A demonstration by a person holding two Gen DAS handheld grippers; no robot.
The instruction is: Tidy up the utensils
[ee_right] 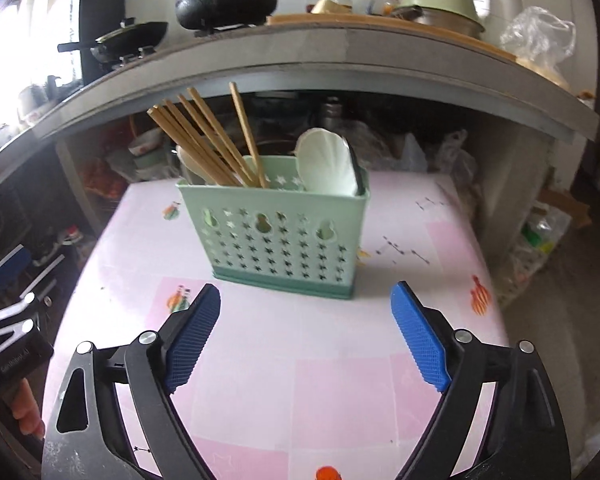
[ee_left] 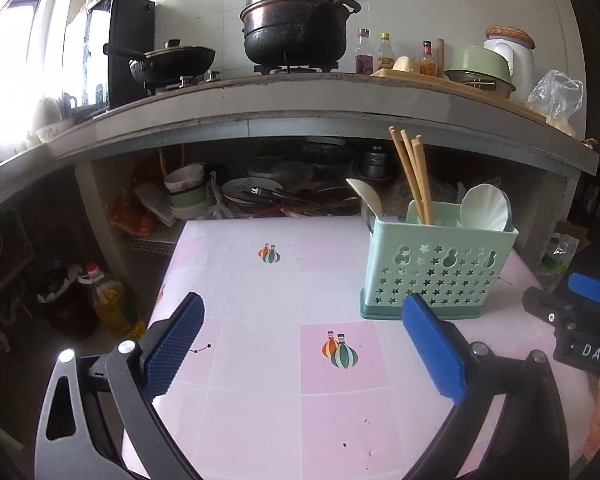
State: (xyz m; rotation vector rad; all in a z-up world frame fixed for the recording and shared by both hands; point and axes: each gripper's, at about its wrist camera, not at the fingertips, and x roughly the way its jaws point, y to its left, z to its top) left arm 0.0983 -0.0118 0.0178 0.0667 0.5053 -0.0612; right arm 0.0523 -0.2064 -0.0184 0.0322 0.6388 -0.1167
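A mint-green perforated utensil holder (ee_right: 276, 232) stands on the pink table, also seen at the right in the left wrist view as the holder (ee_left: 440, 268). Wooden chopsticks (ee_right: 208, 144) lean in its left and middle part, chopsticks (ee_left: 414, 176) too. White spoons (ee_right: 326, 168) stand in its right compartment, and a white spoon (ee_left: 366, 194) sticks out at the left end. My right gripper (ee_right: 306, 300) is open in front of the holder, nothing between its blue pads. My left gripper (ee_left: 302, 312) is open over bare tablecloth, left of the holder.
The pink patterned tablecloth (ee_left: 260, 360) covers a small table. Behind it runs a concrete counter (ee_left: 300, 100) with a black pot (ee_left: 296, 28), a wok, bottles and bowls; dishes are stacked beneath. An oil bottle (ee_left: 108, 300) stands on the floor at the left.
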